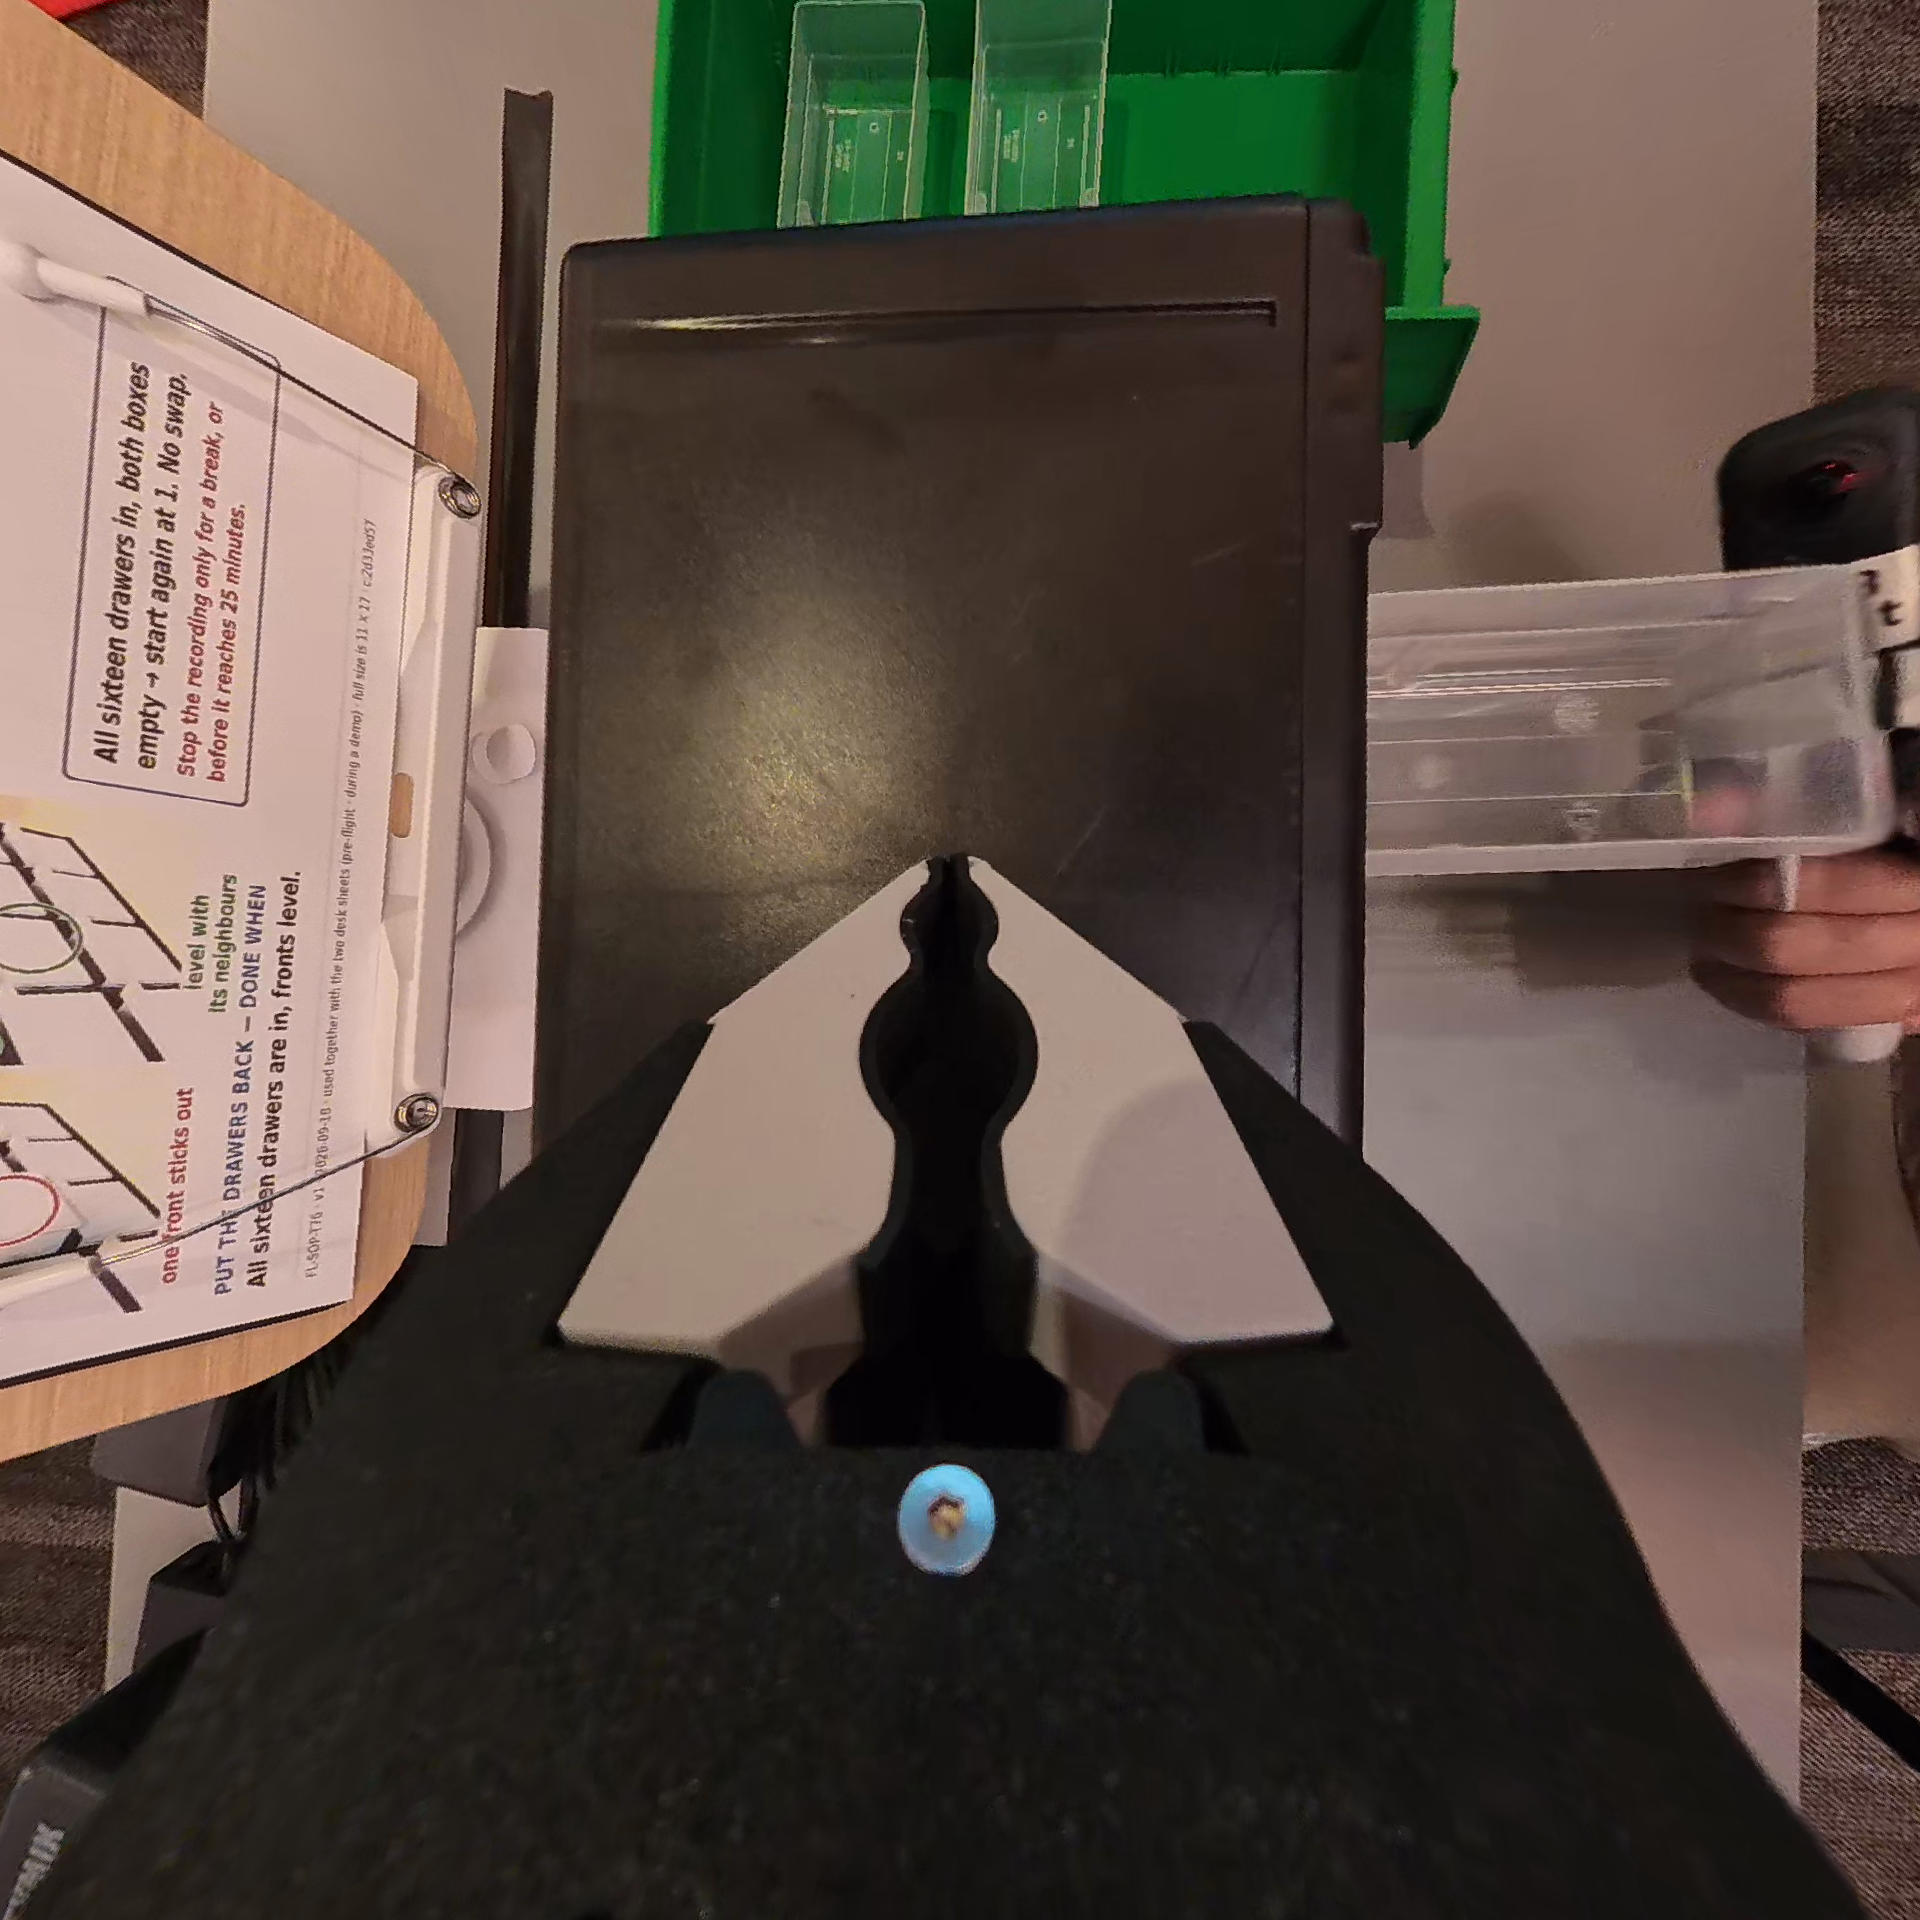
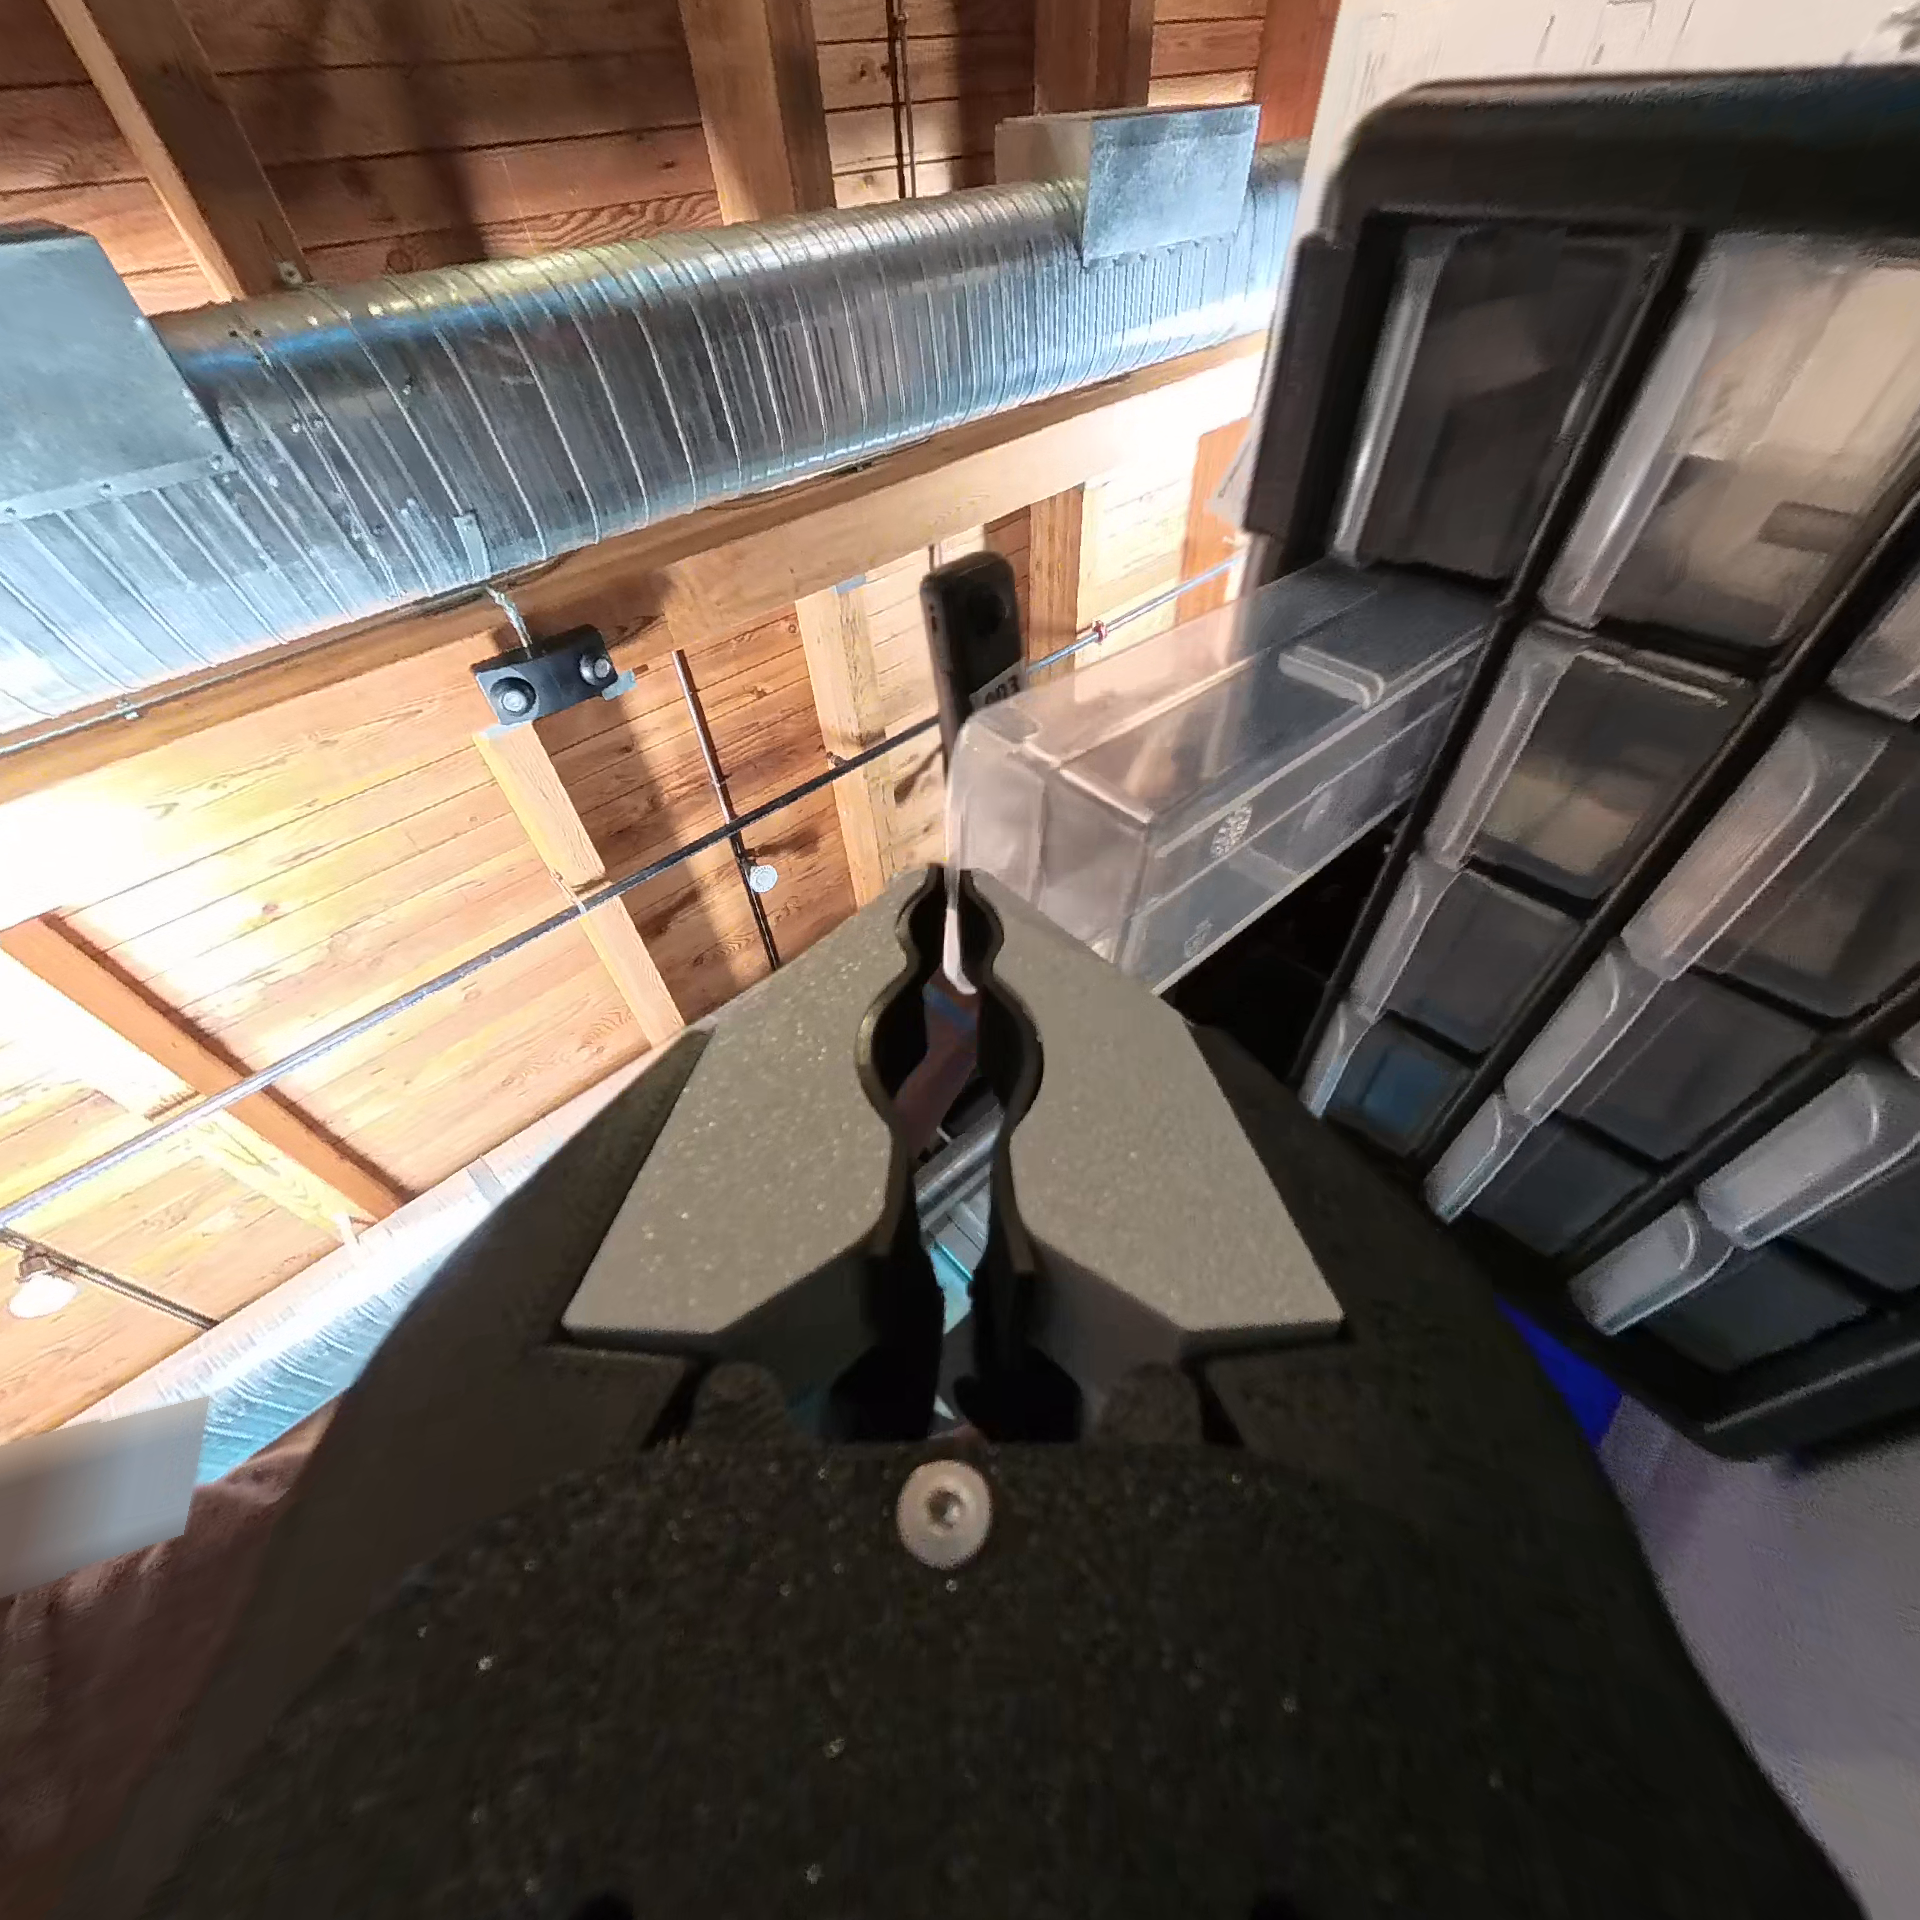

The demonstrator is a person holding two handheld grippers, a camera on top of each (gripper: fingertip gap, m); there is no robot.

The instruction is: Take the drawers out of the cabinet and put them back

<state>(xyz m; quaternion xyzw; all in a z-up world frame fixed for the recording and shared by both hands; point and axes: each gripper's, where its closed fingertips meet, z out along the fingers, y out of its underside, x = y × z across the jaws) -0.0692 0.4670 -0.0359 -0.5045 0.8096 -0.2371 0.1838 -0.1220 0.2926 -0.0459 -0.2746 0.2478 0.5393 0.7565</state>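
Observation:
The black drawer cabinet [image 1: 935, 623] fills the middle of the left wrist view, seen from above. My left gripper [image 1: 951, 862] is shut and empty, its tips resting on or just over the cabinet's top. A clear plastic drawer [image 1: 1621, 727] sticks far out of the cabinet's front to the right. In the right wrist view my right gripper [image 2: 958, 914] is shut on the front tab of this clear drawer [image 2: 1195, 800], which is pulled most of the way out of the cabinet [image 2: 1621, 727]. Other clear drawers [image 2: 1704, 457] sit in their slots.
A green bin [image 1: 1195, 125] behind the cabinet holds two clear drawers [image 1: 857, 114]. A printed sheet [image 1: 197, 779] lies on a wooden board at the left. A hand [image 1: 1808, 956] and the right gripper's camera [image 1: 1818, 488] show at the right. The ceiling duct [image 2: 623, 395] is overhead.

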